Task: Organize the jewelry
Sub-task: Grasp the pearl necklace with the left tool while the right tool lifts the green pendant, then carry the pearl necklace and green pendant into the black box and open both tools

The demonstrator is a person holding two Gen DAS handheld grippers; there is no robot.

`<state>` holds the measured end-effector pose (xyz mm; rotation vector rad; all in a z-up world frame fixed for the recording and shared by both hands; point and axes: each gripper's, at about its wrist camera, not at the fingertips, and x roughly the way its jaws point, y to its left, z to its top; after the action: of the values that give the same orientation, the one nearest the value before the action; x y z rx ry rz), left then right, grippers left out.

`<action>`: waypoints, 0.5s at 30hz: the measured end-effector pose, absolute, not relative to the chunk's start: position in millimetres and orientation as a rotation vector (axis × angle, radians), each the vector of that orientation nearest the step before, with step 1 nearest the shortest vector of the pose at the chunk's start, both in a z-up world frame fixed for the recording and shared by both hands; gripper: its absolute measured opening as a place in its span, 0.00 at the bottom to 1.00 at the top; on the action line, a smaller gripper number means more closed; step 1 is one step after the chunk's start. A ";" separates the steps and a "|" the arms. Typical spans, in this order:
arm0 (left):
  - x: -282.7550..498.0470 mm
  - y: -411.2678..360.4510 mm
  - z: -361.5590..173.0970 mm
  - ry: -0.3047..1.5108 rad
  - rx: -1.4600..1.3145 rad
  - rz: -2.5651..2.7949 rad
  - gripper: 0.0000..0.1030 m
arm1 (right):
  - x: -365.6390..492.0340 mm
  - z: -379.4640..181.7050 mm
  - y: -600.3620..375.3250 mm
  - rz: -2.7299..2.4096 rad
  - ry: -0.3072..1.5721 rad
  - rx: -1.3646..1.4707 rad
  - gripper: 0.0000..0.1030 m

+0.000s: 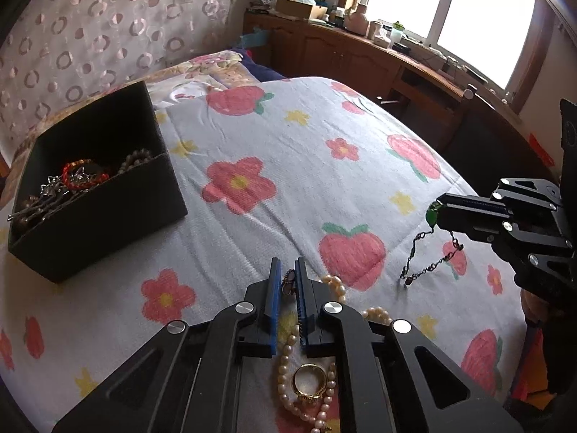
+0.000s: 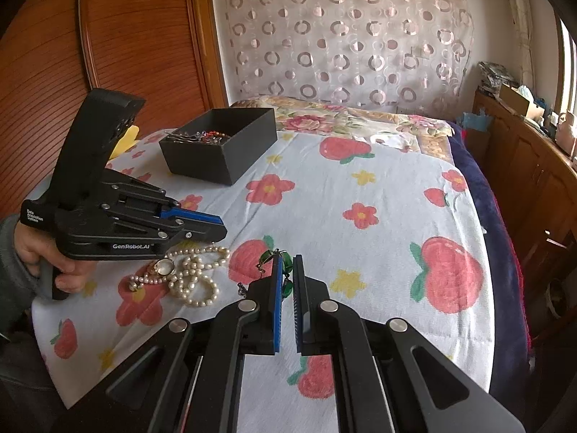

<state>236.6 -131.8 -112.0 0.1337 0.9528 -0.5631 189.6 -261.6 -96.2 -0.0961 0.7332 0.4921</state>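
Observation:
My left gripper (image 1: 288,270) is shut on a small dark brooch-like piece (image 1: 288,281), held above the flowered cloth (image 1: 252,137). Below it lie a pearl necklace (image 1: 288,361) and a gold ring (image 1: 310,382). My right gripper (image 2: 287,259) is shut on a green-stone chain bracelet (image 2: 286,263); in the left wrist view the bracelet (image 1: 431,214) dangles its chain (image 1: 422,267) above the cloth. The black jewelry box (image 1: 97,195) stands at far left with several pieces inside; it also shows in the right wrist view (image 2: 220,144). The pearls (image 2: 191,274) lie under the left gripper (image 2: 220,227).
The cloth covers a bed with a flowered pillow (image 2: 342,112) at the back. A wooden cabinet (image 1: 360,50) with clutter runs under the window on the right. A wooden wardrobe (image 2: 126,36) stands left. The bed edge (image 2: 479,238) drops off at right.

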 end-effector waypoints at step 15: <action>238.9 -86.4 -66.1 0.834 0.055 -0.514 0.06 | 217.1 -67.0 -233.8 0.543 0.669 -0.136 0.06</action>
<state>238.9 -86.4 -66.1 0.0551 0.8340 -0.5144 217.1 -233.8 -67.0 -0.1362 0.6691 0.5427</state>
